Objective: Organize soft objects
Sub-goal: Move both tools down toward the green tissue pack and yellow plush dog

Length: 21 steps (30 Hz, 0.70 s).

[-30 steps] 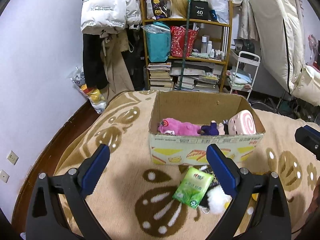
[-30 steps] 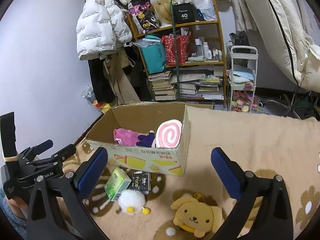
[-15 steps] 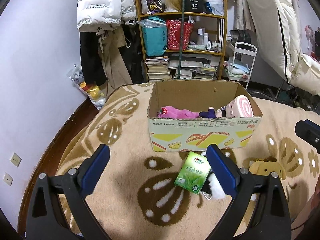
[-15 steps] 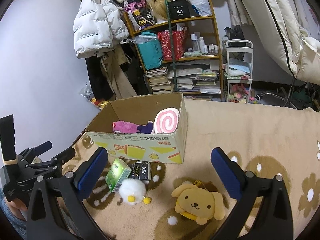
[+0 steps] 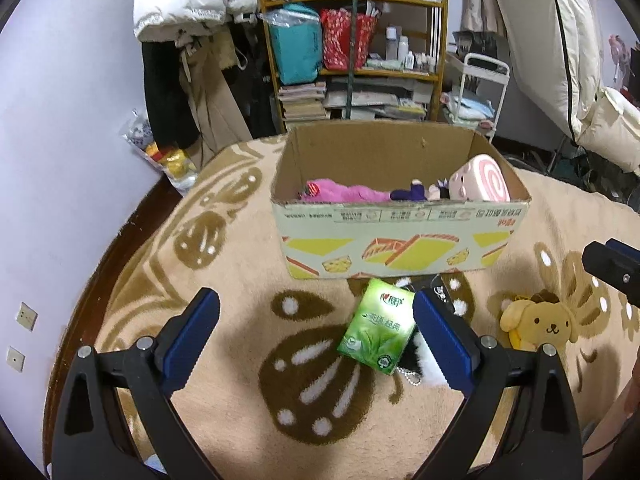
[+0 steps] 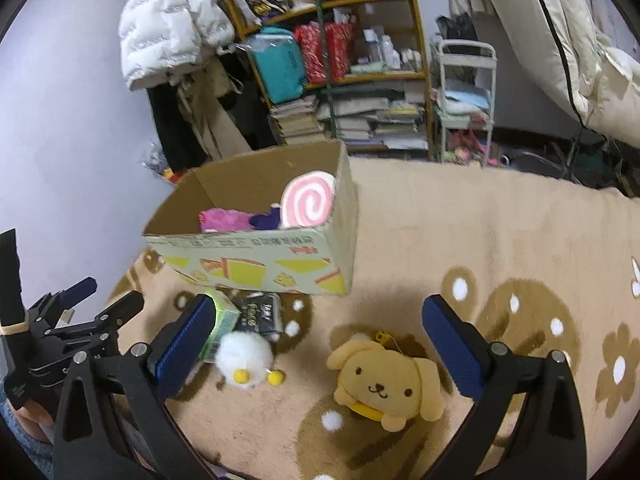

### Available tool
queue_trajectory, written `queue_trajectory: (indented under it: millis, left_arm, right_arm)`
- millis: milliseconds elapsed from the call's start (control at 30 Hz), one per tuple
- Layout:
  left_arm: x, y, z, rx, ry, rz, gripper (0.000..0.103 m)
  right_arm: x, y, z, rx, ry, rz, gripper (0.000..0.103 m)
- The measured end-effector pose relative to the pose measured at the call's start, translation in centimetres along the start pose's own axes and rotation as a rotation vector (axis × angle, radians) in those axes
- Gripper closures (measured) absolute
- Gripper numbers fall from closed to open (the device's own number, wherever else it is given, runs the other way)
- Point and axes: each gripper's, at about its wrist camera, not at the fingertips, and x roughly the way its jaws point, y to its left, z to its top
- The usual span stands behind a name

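Observation:
An open cardboard box [image 5: 400, 240] [image 6: 256, 264] stands on the beige blanket and holds a pink plush [image 5: 344, 192], a purple toy [image 5: 412, 192] and a pink swirl cushion [image 5: 480, 180] [image 6: 308, 200]. In front of it lie a green tissue pack [image 5: 378, 326] [image 6: 224, 316], a black pack [image 6: 260, 314], a white fluffy chick [image 6: 244, 358] and a yellow dog plush [image 6: 384, 380] [image 5: 540, 324]. My left gripper [image 5: 316, 336] is open and empty, just left of the tissue pack. My right gripper [image 6: 320, 340] is open and empty above the dog plush.
A shelf [image 5: 352, 40] with books and bags stands behind the box, next to hanging coats [image 5: 192, 40]. A white trolley [image 6: 464, 100] stands at the right. The bed's dark wooden edge [image 5: 120, 248] runs along the left by the wall.
Both grippers have dropped lower and closer to the blanket. The dog plush has come further between the right fingers, and the tissue pack sits nearer the left gripper's right finger.

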Motion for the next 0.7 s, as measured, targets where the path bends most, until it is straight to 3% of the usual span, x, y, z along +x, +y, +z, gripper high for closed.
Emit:
queue_trajectory:
  millis: [700]
  left_arm:
    - [7.2, -1.9, -0.7, -0.014, 0.218, -0.089, 0.007]
  right_arm:
    - [7.3, -1.9, -1.2, 0.078, 0.274, -0.082, 0.0]
